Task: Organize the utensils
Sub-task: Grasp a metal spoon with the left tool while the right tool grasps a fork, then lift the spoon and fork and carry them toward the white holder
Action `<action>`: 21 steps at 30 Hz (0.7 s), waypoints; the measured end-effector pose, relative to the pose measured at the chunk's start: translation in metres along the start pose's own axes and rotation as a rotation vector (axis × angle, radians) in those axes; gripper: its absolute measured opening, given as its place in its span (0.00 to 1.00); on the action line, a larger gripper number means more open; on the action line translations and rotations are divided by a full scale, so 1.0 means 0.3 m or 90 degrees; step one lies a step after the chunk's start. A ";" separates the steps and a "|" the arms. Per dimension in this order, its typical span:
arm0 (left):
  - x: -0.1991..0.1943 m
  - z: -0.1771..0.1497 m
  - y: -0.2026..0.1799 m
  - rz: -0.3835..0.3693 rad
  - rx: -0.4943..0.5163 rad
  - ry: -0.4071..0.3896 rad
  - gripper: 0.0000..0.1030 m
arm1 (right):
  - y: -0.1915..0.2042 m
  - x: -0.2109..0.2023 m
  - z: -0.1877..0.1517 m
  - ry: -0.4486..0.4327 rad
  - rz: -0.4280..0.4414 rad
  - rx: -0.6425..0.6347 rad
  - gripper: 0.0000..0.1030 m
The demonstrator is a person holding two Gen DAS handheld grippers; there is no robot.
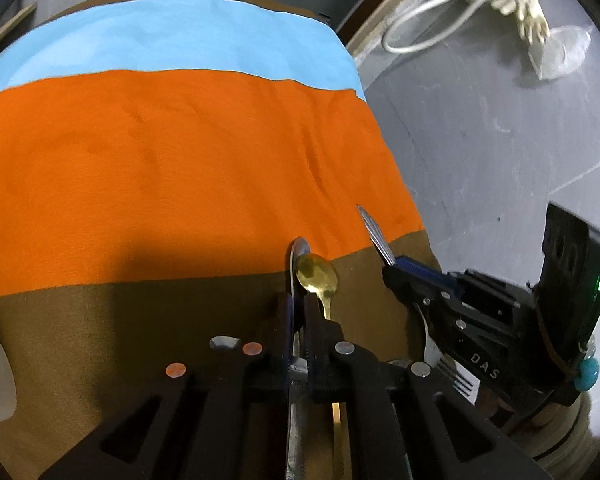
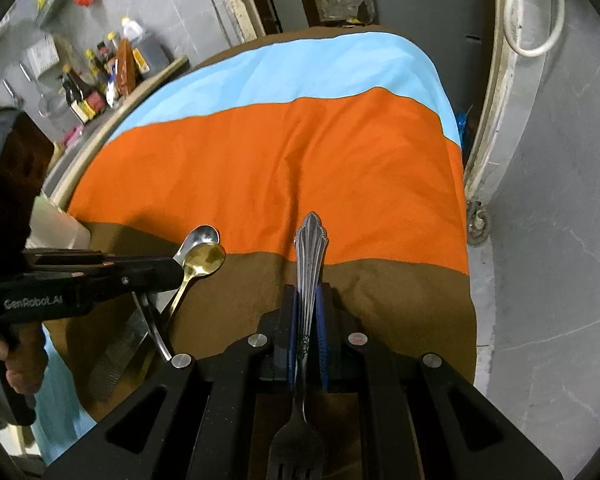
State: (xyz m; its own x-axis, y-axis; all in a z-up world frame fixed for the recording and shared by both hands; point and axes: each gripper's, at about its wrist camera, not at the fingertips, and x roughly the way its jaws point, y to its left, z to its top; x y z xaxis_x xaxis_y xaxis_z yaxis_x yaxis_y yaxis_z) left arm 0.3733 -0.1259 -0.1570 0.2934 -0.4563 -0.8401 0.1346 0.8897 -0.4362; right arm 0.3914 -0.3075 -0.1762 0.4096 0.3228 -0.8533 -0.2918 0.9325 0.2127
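1. The left gripper [image 1: 298,320] is clamping its jaws on the handle of a silver spoon [image 2: 198,240], whose bowl is pointing away over the cloth. A gold spoon [image 1: 317,274] is lying just beside it, seemingly outside the jaws; whether it is touching the silver one I cannot tell.
2. The right gripper [image 2: 308,320] is holding a fork [image 2: 309,264] with its jaws pinched on the stem: the ornate handle is sticking forward and the tines are pointing back under the camera.
3. Judging from this, each piece is being carried to its place. Doing it well is probably a matter of keeping both pinches firm, holding the two tools apart, and lowering each utensil flat before letting go, so that nothing swings or slides.
4. The desk [image 1: 172,168] is wearing a striped cloth of brown, orange and light blue, slightly creased.
5. The room is showing a grey floor [image 1: 500,140], a white cable [image 1: 416,36], and bottles [image 2: 96,76] crowding a ledge.
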 end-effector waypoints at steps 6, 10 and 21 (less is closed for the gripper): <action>-0.045 -0.030 -0.029 0.034 0.019 -0.041 0.02 | 0.008 -0.007 0.003 -0.001 -0.010 0.005 0.08; -0.111 -0.062 0.008 0.051 -0.010 -0.079 0.02 | 0.001 -0.019 -0.008 -0.016 -0.004 0.026 0.08; -0.326 -0.156 0.024 0.067 -0.015 -0.270 0.02 | 0.052 -0.181 -0.049 -0.198 0.076 0.062 0.08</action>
State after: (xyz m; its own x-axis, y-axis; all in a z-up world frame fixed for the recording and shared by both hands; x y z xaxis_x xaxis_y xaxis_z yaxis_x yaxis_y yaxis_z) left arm 0.3012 -0.0755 -0.0930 0.6678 -0.3129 -0.6754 0.0637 0.9281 -0.3669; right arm 0.3519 -0.3127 -0.1334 0.6251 0.4509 -0.6372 -0.2764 0.8912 0.3596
